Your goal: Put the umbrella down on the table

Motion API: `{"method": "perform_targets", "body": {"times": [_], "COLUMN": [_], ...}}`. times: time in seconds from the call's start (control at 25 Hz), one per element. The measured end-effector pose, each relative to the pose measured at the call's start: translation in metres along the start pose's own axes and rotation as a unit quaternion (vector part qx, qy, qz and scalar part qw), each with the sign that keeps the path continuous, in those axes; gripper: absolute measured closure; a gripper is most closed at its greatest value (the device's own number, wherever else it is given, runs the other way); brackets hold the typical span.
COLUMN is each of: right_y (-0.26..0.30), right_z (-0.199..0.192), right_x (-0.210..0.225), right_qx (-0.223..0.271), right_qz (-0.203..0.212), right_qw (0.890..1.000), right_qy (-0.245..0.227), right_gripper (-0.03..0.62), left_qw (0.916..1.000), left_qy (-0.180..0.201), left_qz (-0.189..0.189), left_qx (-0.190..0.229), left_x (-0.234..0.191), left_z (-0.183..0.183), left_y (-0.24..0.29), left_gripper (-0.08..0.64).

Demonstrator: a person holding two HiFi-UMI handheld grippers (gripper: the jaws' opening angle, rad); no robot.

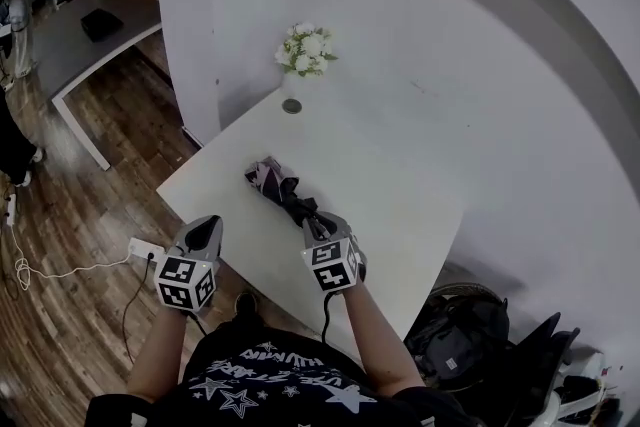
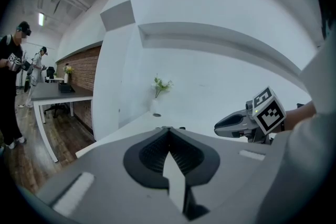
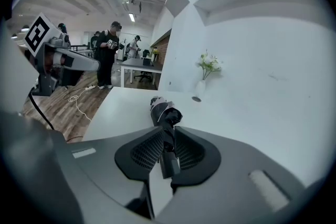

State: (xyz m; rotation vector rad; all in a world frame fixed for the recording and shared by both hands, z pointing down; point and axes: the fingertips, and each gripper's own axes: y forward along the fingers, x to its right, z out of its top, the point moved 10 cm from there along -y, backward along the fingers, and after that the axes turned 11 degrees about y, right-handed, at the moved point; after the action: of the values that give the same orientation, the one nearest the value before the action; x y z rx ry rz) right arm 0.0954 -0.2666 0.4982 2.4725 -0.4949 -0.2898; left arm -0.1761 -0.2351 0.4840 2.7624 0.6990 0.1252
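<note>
— Where is the umbrella (image 1: 278, 185) lying?
— Folded, over the white table (image 1: 400, 195). The right gripper (image 3: 167, 134) is pinching its handle between narrow jaws.
— And the left gripper (image 2: 168, 129)?
— It is hovering at the table's edge, jaws pressing together on nothing.
— Is anything crowding it?
— No. A flower vase (image 1: 305, 50) and a small disc (image 1: 291, 105) are standing well beyond.

The head view looks from above the person (image 1: 270, 380) steeply down onto the white table (image 1: 400, 185), with the left gripper (image 1: 208, 230) and right gripper (image 1: 320, 227) low in frame. The left gripper view sits low and faces almost level along its jaws, across the tabletop to the white wall (image 2: 220, 76). The right gripper view tilts further down, close over the folded umbrella (image 3: 164, 110). All three share the table and the flower vase (image 1: 305, 50). Each gripper view also catches the other gripper at its edge.
</note>
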Motion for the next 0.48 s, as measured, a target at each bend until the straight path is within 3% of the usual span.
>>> {"method": "perform_targets", "body": {"times": [0.12,0.28,0.48], "right_y": [-0.018,-0.039,-0.065], "right_z": [-0.008,-0.029,-0.055], "right_x": [0.001,0.004,0.001], "right_qx": [0.014,0.013,0.009], "right_qz": [-0.011,-0.014,0.018], "right_qw": [1.0,1.0,1.0], "right_qy": [-0.004,-0.021,-0.01], "right_gripper": [0.571,0.575,0.575], "left_qw": [1.0,0.9999,0.9998], "left_qy": [0.004,0.007,0.004], "left_qz": [0.001,0.004,0.018], "left_qx": [0.004,0.007,0.006], "left_x": [0.016,0.04,0.068], "left_z": [0.001,-0.001,-0.01], "left_y": [-0.009,-0.024,-0.052], "left_gripper": [0.56,0.558,0.559]}}
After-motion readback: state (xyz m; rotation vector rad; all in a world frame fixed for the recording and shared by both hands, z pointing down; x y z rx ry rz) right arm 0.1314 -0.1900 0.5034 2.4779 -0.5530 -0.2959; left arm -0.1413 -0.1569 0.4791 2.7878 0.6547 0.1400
